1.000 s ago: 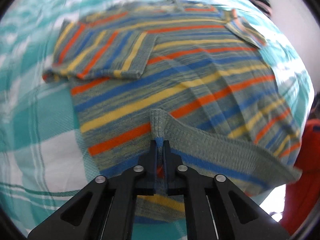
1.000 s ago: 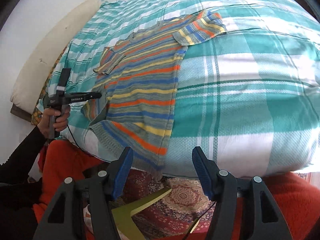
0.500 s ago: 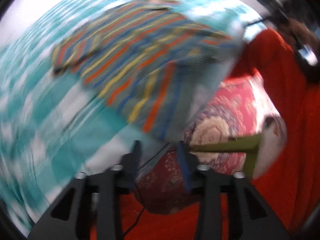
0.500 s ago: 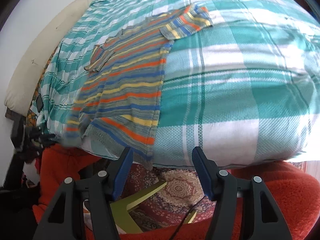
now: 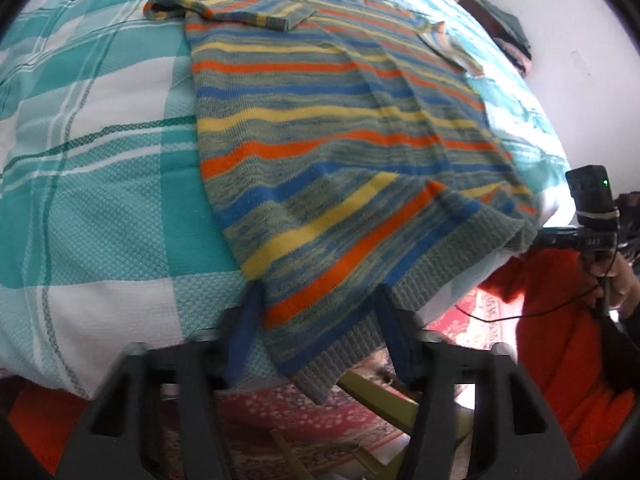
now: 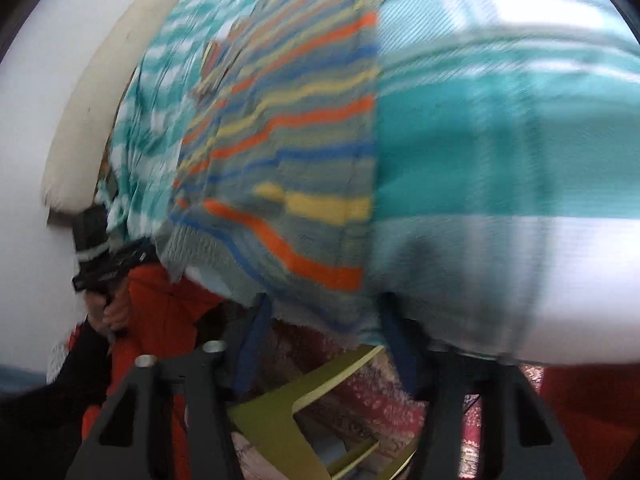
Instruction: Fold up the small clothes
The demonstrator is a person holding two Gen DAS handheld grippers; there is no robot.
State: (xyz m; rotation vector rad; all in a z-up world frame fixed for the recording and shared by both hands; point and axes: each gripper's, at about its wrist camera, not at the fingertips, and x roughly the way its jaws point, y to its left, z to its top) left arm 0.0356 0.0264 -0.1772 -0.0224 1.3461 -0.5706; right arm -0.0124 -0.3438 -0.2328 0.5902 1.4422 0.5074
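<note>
**A:** Where is the striped sweater (image 5: 340,132) right now?

**B:** It lies spread on the bed (image 5: 100,168), over the teal checked cover, with its ribbed hem (image 5: 432,264) hanging past the bed's near edge. One sleeve (image 5: 224,10) is folded in across the chest near the far side. That overhang suits you: a hem clear of the mattress can be pinched from both sides without digging into the cover.

**A:** And my left hand-held gripper (image 5: 316,340)?

**B:** Its jaws are spread wide and hold nothing. They straddle the hem's lower corner at the near edge, one finger on each side of the cloth, so I judge you're lined up to close on that corner.

**A:** The right hand-held gripper (image 6: 320,344)?

**B:** Also wide open and empty. Its view is smeared by motion, but the sweater's other bottom corner (image 6: 344,316) hangs between its fingers at the bed's near edge. Whether the fingers touch the knit, I can't tell.

**A:** So the fold?

**B:** Barely begun, in my judgement. With a corner in each gripper you could carry the hem up toward the collar. The loose knit may sag in the middle.
</note>
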